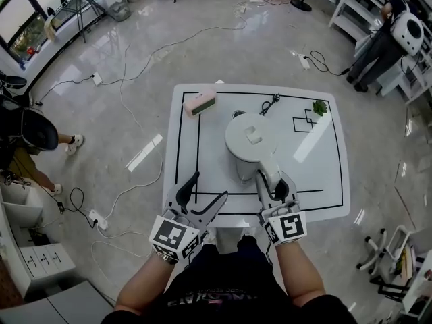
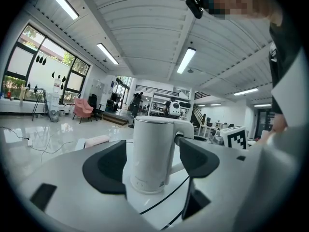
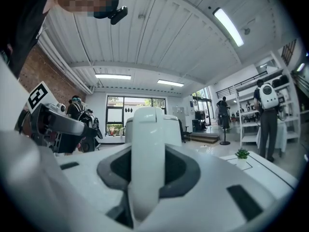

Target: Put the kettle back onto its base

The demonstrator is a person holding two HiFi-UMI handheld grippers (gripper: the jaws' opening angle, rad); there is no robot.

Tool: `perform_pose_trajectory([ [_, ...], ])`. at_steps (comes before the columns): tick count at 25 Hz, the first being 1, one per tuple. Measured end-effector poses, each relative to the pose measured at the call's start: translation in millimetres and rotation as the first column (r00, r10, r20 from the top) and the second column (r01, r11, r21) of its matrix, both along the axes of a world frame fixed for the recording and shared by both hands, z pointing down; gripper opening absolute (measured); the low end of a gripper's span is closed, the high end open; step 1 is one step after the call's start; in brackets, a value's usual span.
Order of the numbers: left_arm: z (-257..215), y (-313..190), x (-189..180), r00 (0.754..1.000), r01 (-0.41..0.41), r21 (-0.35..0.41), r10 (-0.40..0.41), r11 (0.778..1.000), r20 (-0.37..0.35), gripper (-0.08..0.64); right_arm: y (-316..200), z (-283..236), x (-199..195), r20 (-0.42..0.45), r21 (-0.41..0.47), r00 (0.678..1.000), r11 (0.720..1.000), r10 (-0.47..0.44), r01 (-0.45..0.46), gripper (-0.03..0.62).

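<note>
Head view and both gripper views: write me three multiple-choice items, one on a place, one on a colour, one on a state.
1. Where on the table does the small plant stand?
A. far right part
B. near left corner
C. dead centre

2. What colour is the kettle?
A. red
B. white
C. black

3. What is the right claw doing?
A. open, clear of everything
B. shut on nothing
C. shut on the kettle's handle

Answers:
1 A, the plant sits far from the person, toward the right edge.
2 B, body and lid are both white.
3 C, the right gripper view shows its jaws pressing both sides of the handle.
</note>
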State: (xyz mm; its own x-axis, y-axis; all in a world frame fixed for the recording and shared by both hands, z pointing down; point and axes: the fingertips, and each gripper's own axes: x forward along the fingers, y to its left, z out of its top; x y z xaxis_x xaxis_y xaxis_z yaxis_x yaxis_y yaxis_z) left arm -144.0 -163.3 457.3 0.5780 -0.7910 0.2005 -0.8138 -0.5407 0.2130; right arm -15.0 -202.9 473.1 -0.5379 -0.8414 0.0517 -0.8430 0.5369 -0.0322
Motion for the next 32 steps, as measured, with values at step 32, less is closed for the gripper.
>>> perform_pose_trajectory([
  [32, -12, 25, 28, 0.988, -0.155, 0.035, 0.155, 0.987, -0.018, 0.345, 34, 19, 15, -0.048, -0.103, 0.998, 0.994, 0.042, -0.047, 0.147],
])
